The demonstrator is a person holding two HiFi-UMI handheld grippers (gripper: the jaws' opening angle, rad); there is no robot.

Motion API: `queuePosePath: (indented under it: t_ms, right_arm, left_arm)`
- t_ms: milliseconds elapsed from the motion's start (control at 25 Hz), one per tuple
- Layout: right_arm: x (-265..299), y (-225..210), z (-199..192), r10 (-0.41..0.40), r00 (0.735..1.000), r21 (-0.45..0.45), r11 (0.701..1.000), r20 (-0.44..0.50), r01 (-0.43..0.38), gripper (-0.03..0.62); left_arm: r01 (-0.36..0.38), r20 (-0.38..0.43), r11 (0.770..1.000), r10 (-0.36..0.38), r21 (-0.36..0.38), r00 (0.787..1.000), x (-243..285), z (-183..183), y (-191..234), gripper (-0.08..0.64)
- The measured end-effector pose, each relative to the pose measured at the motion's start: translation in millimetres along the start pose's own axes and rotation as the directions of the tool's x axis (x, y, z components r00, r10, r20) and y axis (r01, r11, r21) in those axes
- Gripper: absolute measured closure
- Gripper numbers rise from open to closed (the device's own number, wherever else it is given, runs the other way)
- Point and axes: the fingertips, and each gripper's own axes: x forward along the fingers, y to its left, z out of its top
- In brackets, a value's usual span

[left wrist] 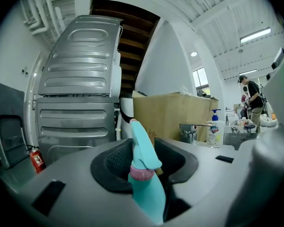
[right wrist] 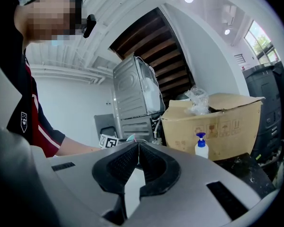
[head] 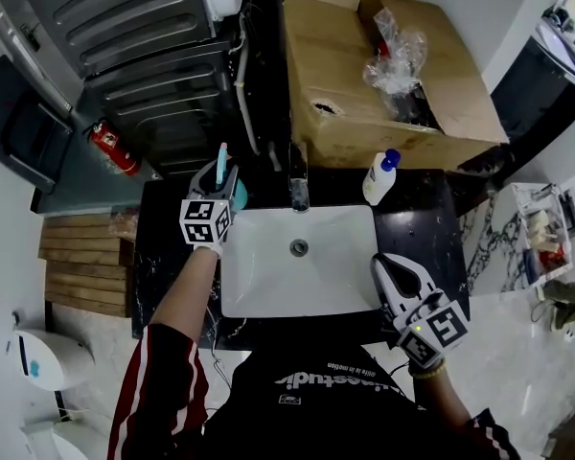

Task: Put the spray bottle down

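Observation:
A teal spray bottle (left wrist: 144,174) with a pink collar stands upright between the jaws of my left gripper (left wrist: 143,144). Dark gaps show beside it and the pads do not press on it, so this gripper is open. In the head view the bottle (head: 222,163) pokes up past the left gripper (head: 224,178) at the back left corner of the white sink (head: 268,300), over the black counter (head: 168,257). My right gripper (right wrist: 138,144) is shut with nothing in it; the head view shows this right gripper (head: 381,264) at the sink's right edge.
A faucet (head: 298,188) stands behind the basin, with a blue-capped soap bottle (head: 380,178) to its right. A large cardboard box (head: 364,75) sits behind the counter, a grey machine (head: 144,36) to its left. A red fire extinguisher (head: 115,149) lies further left.

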Motion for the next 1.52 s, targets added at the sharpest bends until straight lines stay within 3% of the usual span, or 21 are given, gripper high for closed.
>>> queuePosePath:
  t_ms: [440,960,1200,1520]
  right_arm:
    - [7,7,6,0.037,0.999,-0.018,0.999,-0.002,-0.037,0.552]
    - [4,6,6,0.055,0.999,-0.019,0.998,0.0,-0.055,0.552]
    - [11,10,16,0.087,0.995,0.007,0.996,0.04,-0.088,0.552]
    - [24,17,25,0.116,0.992,-0.035,0.993,0.041,-0.114,0.552]
  left_arm:
    - [0.003,-0.012,1.0,-0.003,-0.003,1.0,-10,-3,3,0.403]
    - [-0.043,-0.007,0.998,0.043,-0.037,0.999,-31,-2,13,0.403]
    - [-0.086,0.067,0.993,0.091,-0.076,0.994,-72,23,18,0.402]
    - [-0.059,0.163,0.998,0.058,-0.003,0.985,-127,100,-22,0.43]
